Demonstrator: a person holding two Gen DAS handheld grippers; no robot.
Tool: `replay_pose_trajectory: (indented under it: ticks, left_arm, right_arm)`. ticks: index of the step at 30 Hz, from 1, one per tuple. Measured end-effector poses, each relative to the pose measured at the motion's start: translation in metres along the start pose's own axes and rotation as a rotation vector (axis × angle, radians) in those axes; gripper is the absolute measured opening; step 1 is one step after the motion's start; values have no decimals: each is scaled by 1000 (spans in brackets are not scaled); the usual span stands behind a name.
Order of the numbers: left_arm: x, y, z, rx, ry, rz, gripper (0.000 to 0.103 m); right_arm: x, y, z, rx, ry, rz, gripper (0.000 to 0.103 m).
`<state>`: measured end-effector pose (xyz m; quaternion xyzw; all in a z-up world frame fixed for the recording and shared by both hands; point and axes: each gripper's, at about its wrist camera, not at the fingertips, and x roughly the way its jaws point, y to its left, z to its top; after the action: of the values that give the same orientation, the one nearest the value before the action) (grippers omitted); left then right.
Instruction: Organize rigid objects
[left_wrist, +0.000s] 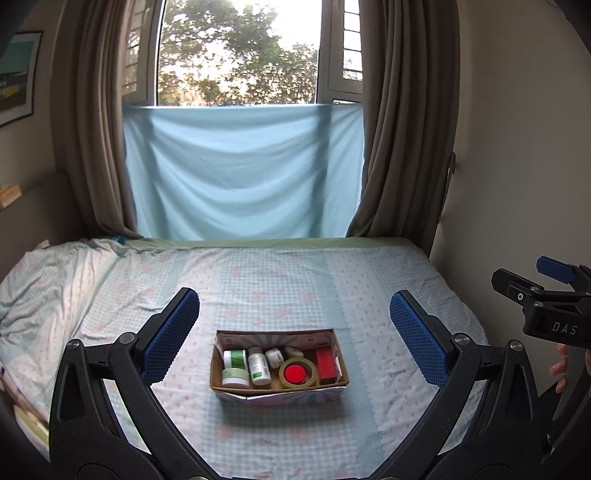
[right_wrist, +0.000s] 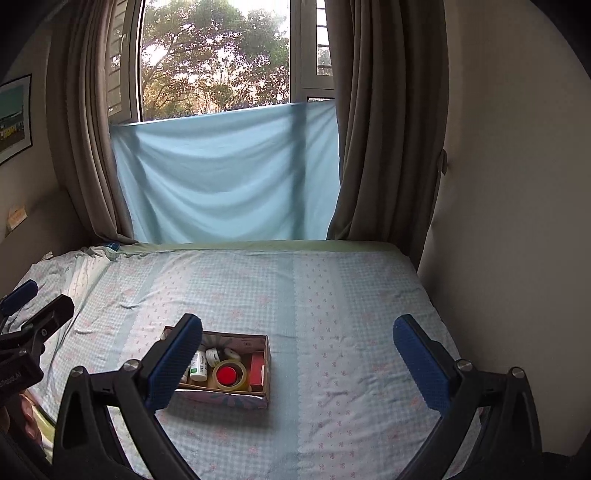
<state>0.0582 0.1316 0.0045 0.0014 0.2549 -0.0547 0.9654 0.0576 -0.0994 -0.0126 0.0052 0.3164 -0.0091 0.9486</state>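
Note:
A small cardboard box (left_wrist: 218, 365) stands on the bed; it also shows in the right wrist view (right_wrist: 267, 360). Inside lie a green-and-white jar (left_wrist: 235, 365), a white bottle (left_wrist: 258, 365), a small white jar (left_wrist: 275, 357), a tape roll (left_wrist: 298, 373) around a red cap (left_wrist: 295, 373) and a red box (left_wrist: 327, 363). My left gripper (left_wrist: 294, 310) is open and empty, held above and before the box. My right gripper (right_wrist: 297, 332) is open and empty, to the right of the box; its left finger hides part of the box.
The bed sheet (left_wrist: 295, 280) is checked light blue, rumpled at the left (left_wrist: 55, 273). Brown curtains (left_wrist: 399, 147) and a hung blue cloth (left_wrist: 240, 173) stand behind. A wall (left_wrist: 517, 166) borders the bed's right edge.

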Motion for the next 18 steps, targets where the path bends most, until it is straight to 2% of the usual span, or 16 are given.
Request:
replay_pose_trajectory:
  ticks: [18]
  left_arm:
    - [-5, 5, 2, -10, -16, 10, 103]
  right_arm:
    - [-5, 2, 2, 0, -31, 12, 103]
